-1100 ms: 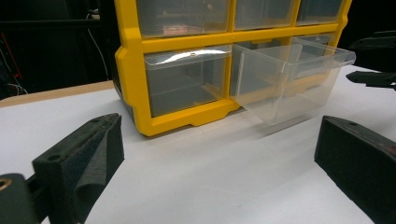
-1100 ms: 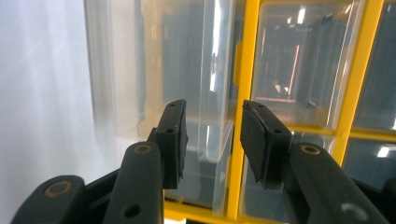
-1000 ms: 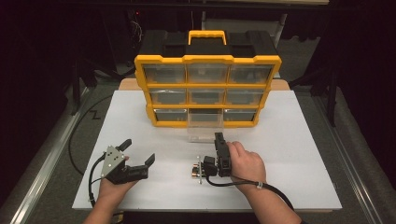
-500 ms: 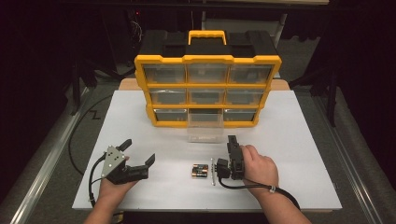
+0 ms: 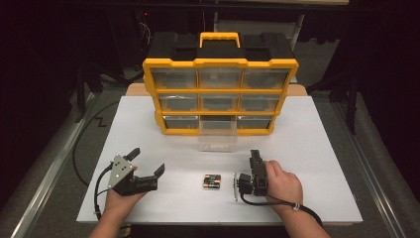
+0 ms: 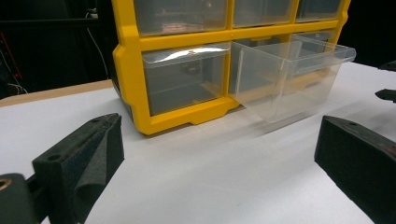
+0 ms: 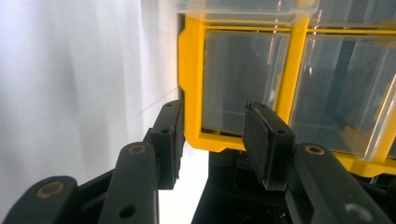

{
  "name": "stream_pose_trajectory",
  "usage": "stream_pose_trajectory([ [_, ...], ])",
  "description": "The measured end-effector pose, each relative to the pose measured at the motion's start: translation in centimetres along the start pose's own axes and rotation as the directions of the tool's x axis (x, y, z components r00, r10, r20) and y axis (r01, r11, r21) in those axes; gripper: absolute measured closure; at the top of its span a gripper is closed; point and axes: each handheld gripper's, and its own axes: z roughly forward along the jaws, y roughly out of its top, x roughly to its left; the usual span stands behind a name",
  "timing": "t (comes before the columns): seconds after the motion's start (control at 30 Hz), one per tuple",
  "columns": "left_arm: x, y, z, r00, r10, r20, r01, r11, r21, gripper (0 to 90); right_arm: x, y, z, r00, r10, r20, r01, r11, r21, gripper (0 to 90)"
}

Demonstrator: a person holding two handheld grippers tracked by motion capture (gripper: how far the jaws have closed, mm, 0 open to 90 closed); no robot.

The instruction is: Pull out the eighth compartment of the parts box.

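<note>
Nearest you, low in the high view, both hands rest on the white bench (image 5: 307, 148).

Your left claw (image 5: 148, 161) sits at lower left of the frame, jaws spread wide with nothing between them. In the left gripper view the two black pads stand at the bottom corners with bare bench between. It looks parked, kept out of the working lane.

Your right claw (image 5: 255, 157) is at lower right of centre, rolled on its side so its jaws point up the frame toward the organiser. The jaws stand part-way open and empty; the right gripper view shows daylight between the pads (image 7: 264, 140), with no thing in the gap.

The batteries (image 5: 212, 181), a small bundle, lie flat on the bench just left of your right hand, apart from the claw and untouched. They lie between your two hands.

Farther up, at mid-frame, the clear drawer (image 5: 217, 139) is pulled forward out of the bottom middle slot, its mouth open upward. Likely left out to receive the batteries.

Behind it, the yellow organiser (image 5: 220, 64) stands upright at the back of the bench, its other drawers pushed in.

Judgement: the pick is not yet begun.
</note>
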Motion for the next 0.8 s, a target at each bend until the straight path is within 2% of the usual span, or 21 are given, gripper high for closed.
stream_pose_trajectory([
  [0.2, 0.0, 0.0, 0.0, 1.0, 0.001, -0.001, -0.001, 1.0, -0.001, 2.4, 0.9, -0.2, 0.1, 0.9999, 0.014, -0.007, -0.014, 1.0, 0.001, 59.2],
  [0.33, 0.1, 0.0, 0.0, 1.0, 0.002, 0.0, -0.002, 1.0, -0.002, 2.4, 1.3, -0.2, 0.2, 0.9999, -0.002, -0.013, 0.002, 1.0, 0.001, 57.6],
  [0.57, 0.0, 0.0, 0.1, 1.0, 0.003, 0.0, -0.003, 1.0, 0.0, 2.4, 1.2, -0.4, 0.2, 0.9996, 0.023, -0.016, -0.023, 1.0, 0.006, 55.5],
  [0.67, 0.0, 0.0, 0.1, 1.0, 0.008, 0.003, -0.008, 0.9999, 0.007, 2.4, 1.1, -0.6, 0.3, 0.999, 0.04, -0.021, -0.04, 0.999, 0.009, 50.0],
  [0.8, 0.0, -0.1, 0.1, 1.0, 0.009, 0.003, -0.009, 0.9999, 0.008, 2.5, 1.1, -0.7, 0.3, 0.999, 0.044, -0.007, -0.044, 0.999, -0.007, 36.1],
])
